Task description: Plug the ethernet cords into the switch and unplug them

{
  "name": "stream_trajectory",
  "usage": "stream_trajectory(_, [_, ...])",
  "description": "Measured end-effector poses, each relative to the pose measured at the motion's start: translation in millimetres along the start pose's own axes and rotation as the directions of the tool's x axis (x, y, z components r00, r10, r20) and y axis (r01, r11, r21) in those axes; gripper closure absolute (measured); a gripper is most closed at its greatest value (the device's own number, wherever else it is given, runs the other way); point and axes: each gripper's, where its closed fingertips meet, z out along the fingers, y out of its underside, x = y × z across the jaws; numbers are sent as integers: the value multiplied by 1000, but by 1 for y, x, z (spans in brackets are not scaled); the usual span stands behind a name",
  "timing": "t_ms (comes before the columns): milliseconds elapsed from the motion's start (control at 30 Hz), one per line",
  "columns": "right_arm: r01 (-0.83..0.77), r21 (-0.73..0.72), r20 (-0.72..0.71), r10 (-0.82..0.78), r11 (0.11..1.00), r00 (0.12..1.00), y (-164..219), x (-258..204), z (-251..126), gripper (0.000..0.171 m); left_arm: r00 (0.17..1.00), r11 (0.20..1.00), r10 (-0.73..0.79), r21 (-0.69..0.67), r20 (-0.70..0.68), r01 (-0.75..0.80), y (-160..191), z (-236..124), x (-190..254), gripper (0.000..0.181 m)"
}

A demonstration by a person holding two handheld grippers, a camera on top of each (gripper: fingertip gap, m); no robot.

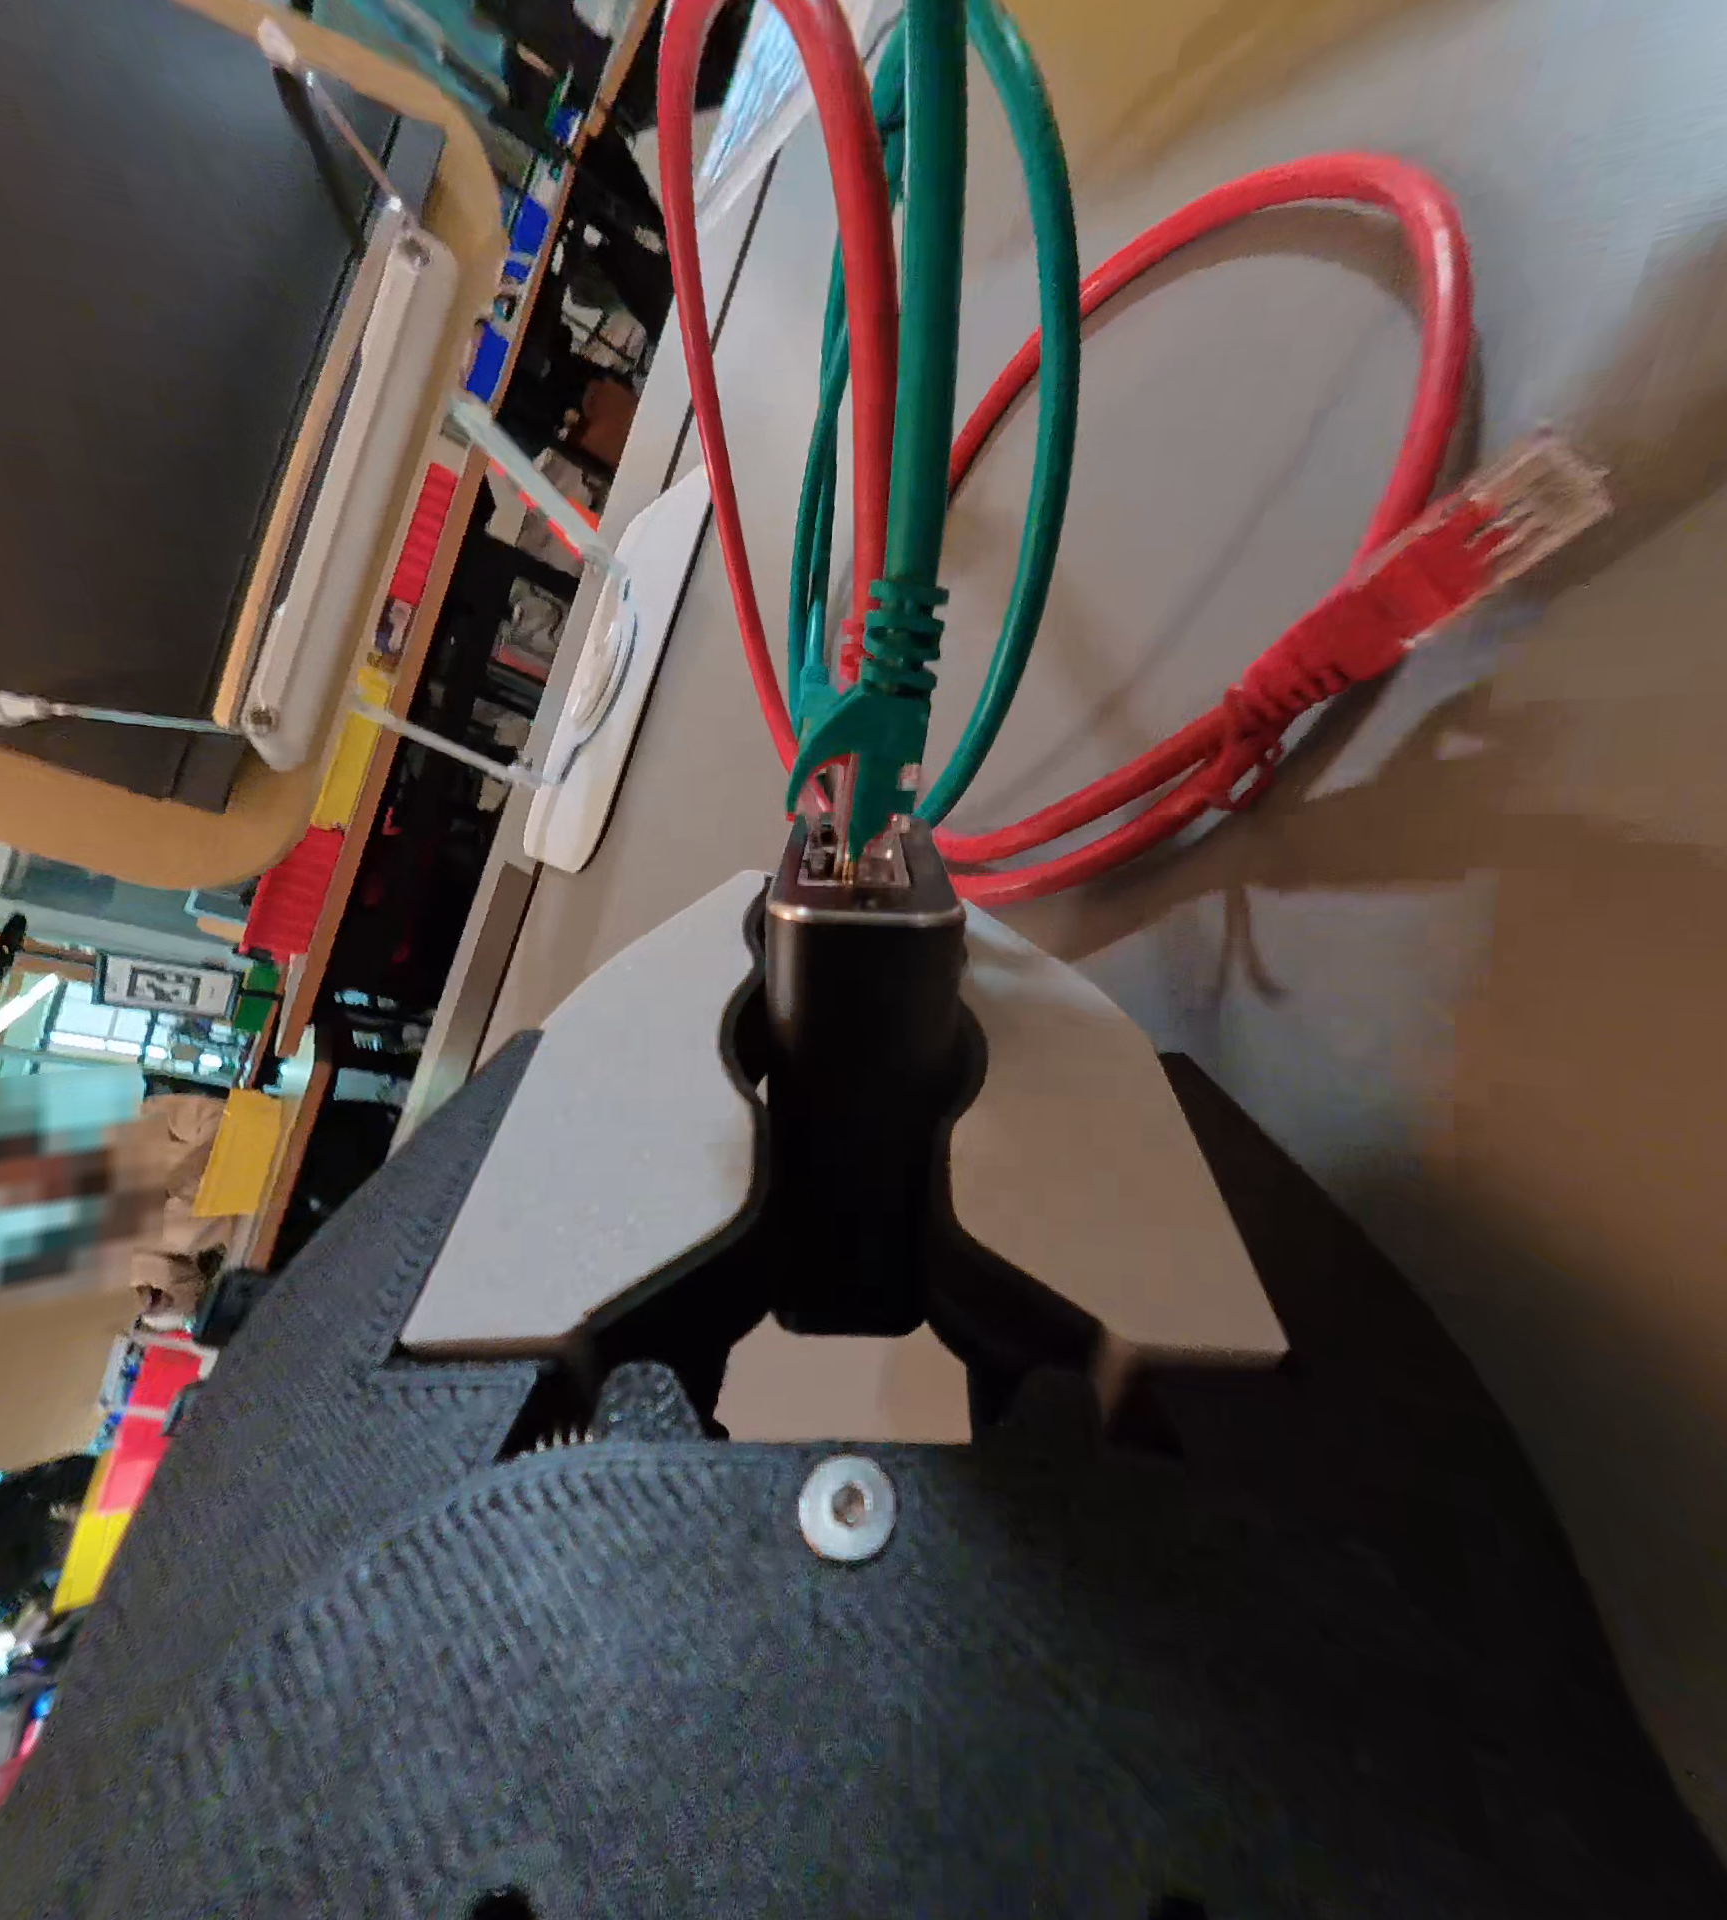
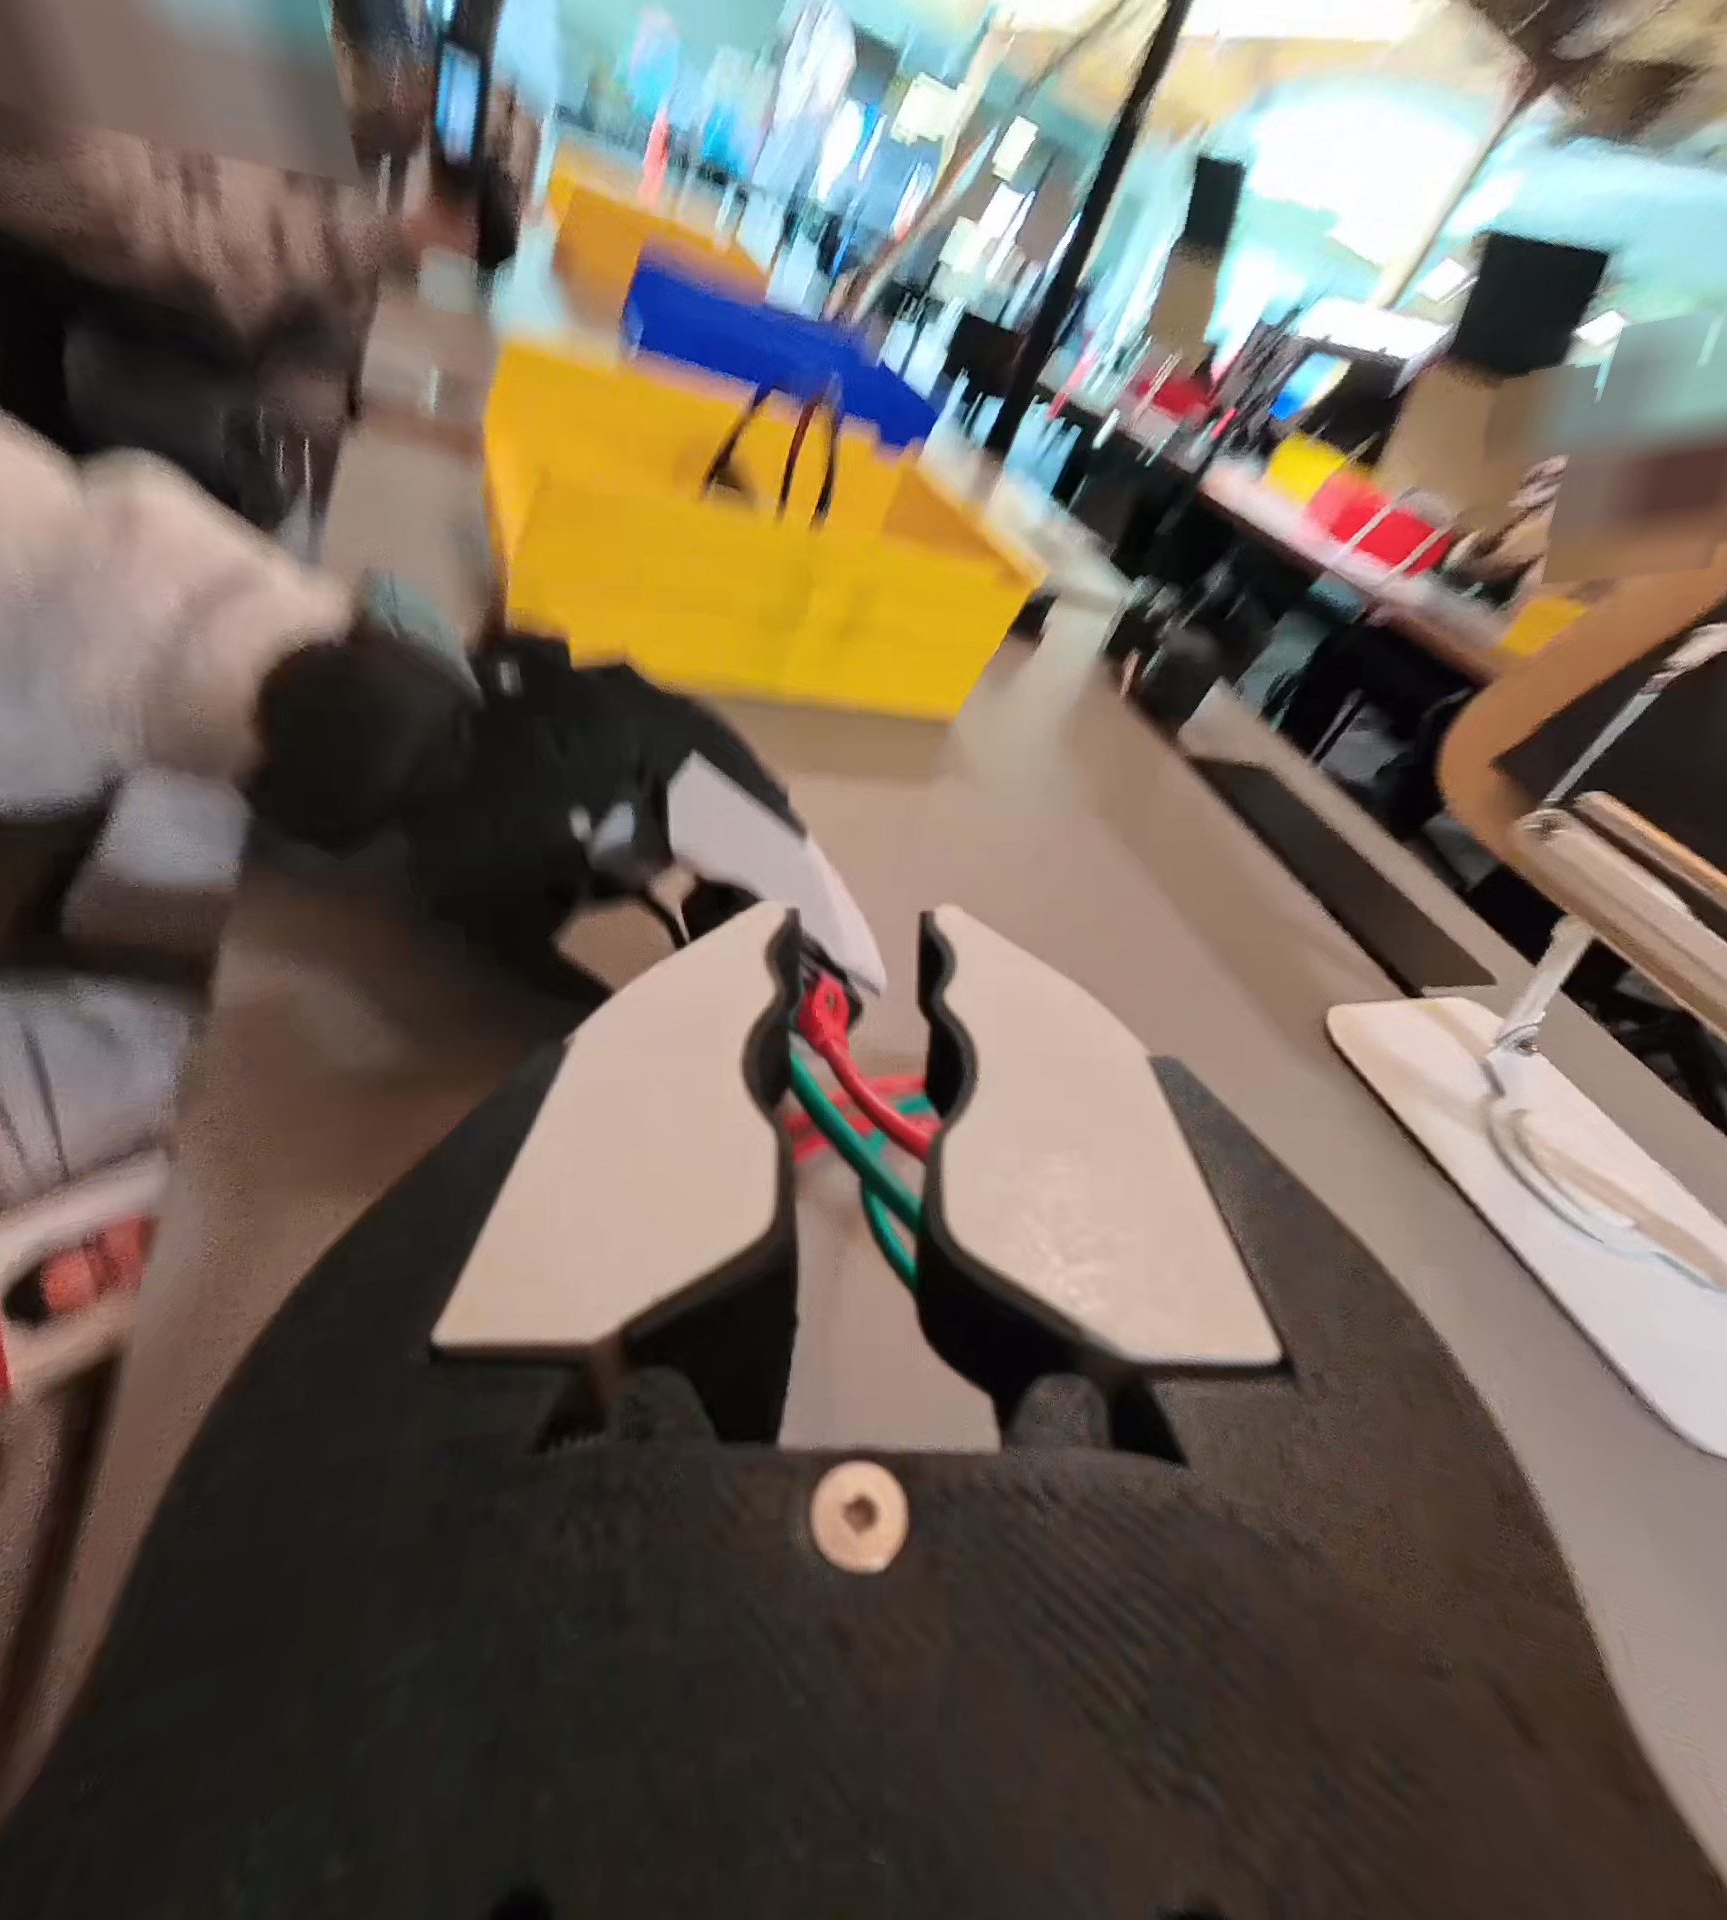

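- Left gripper [image 1: 864,1039]: its two fingers are clamped on a small black switch [image 1: 864,1081], which sits upright between the pads with its port face turned away from the camera.
- Green cord [image 1: 926,312]: its plug [image 1: 880,727] is seated in the port face of the switch; the cord runs up and out of the top of the left wrist view.
- A second green cord and a thin red cord also meet the port face just beside that plug. Whether each is fully seated cannot be told.
- Red cord [image 1: 1441,312]: it loops across the grey table [image 1: 1617,1039] to the right of the switch. Its free plug [image 1: 1461,561] lies on the table, well apart from the ports.
- Right gripper [image 2: 854,997]: the fingers stand a narrow gap apart and hold nothing. Red and green cords [image 2: 874,1122] show through the gap, below the fingers.
- In the right wrist view, the left gripper appears beyond the fingertips, held by a person's gloved hand [image 2: 350,727]. This view is motion-blurred.
- A white stand base [image 2: 1565,1226] rests on the table to the right.
- A yellow bin [image 2: 734,561] stands farther back.
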Motion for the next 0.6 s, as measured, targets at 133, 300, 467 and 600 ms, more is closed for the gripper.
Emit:
stream_trajectory(133, [-342,195,15,346,919,938,-3,-13,-14,161,996,996,-87,-29,26,88,6,1,-9,154])
stream_trajectory(300, [-301,17,-113,301,953,947,33,-8,-3,158,991,992,-129,-10,26,129,5,-1,-11,154])
stream_trajectory(467, [-475,-1,-64,474,880,878,42,-15,7,157,995,995,-101,14,19,101,-6,-2,-6,154])
stream_trajectory(600, [-467,-34,-80,463,884,883,49,-15,10,155,996,996,-86,32,11,85,-16,-1,1,153])
